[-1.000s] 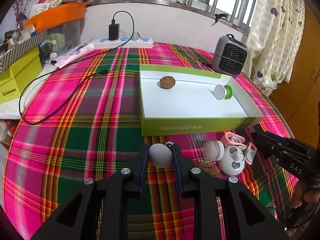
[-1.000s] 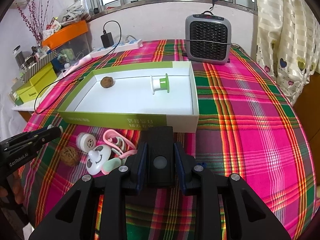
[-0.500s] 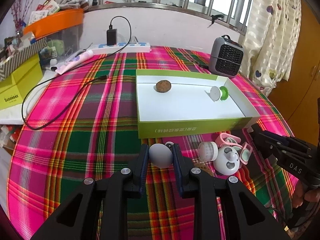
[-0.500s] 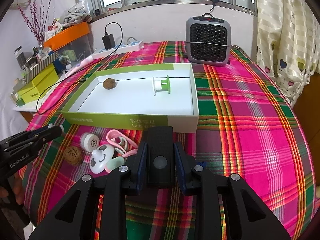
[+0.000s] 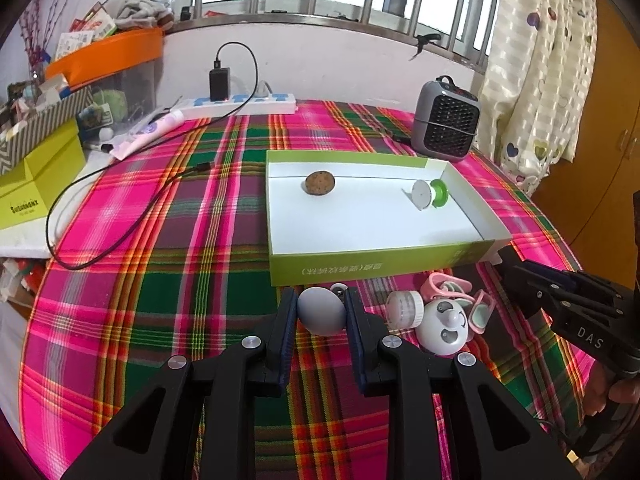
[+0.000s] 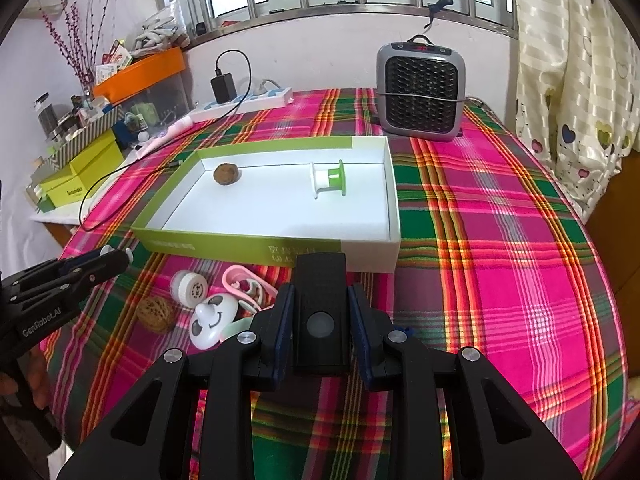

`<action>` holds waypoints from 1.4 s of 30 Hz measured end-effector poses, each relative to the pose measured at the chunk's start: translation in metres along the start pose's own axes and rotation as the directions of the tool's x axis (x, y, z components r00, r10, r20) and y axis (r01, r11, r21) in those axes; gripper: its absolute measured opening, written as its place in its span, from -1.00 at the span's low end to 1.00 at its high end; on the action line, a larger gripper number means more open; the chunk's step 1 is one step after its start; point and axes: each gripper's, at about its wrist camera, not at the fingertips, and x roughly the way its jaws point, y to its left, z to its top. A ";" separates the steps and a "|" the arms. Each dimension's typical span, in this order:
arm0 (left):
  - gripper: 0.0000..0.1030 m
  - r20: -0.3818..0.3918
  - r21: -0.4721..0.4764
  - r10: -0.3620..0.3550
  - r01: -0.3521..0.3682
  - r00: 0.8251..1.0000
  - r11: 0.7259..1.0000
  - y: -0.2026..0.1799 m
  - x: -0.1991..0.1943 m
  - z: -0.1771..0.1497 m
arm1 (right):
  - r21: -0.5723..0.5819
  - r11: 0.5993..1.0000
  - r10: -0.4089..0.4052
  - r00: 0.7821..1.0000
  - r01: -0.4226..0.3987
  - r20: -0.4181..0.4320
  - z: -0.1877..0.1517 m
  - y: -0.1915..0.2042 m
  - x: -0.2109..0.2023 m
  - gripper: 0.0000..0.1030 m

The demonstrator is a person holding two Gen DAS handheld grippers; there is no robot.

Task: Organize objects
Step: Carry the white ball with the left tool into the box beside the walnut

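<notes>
My left gripper (image 5: 322, 304) is shut on a pale grey egg-shaped thing (image 5: 322, 311), held just in front of the green-and-white box (image 5: 380, 266). My right gripper (image 6: 320, 300) is shut on a black rectangular device (image 6: 320, 312) with a round button, near the box's front wall (image 6: 248, 246). Inside the box lie a brown ball (image 5: 319, 183) and a white-and-green spool (image 5: 429, 194). On the plaid cloth in front of the box lie a white round cap (image 5: 405, 309), a white panda-face toy (image 5: 442, 326), pink clips (image 5: 444, 285) and a woven brown ball (image 6: 154, 314).
A grey fan heater (image 6: 421, 88) stands behind the box. A white power strip (image 5: 244, 103) with a black charger and its cable (image 5: 132, 224) lies at the back left. Yellow-green boxes (image 5: 38, 184) and an orange bin (image 5: 108, 56) crowd the left edge. A curtain (image 6: 576, 80) hangs at right.
The left view has drawn back a little, so the box and the small things look slightly farther off. Both grips are unchanged and the right gripper has kept still.
</notes>
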 end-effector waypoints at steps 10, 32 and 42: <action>-0.58 0.025 -0.001 -0.013 0.013 1.000 1.000 -0.001 -0.005 0.007 | -0.008 1.000 0.007 1.000 -0.007 0.016 0.006 0.002 -0.005 -0.44; -0.58 0.037 0.007 -0.019 0.019 0.999 1.000 -0.004 0.010 0.036 | -0.002 1.000 0.016 1.000 -0.016 0.025 0.030 -0.005 0.003 -0.44; -0.58 0.025 0.003 -0.033 0.033 0.999 0.999 -0.005 0.030 0.052 | -0.004 1.000 0.017 1.000 -0.017 0.021 0.047 -0.010 0.016 -0.44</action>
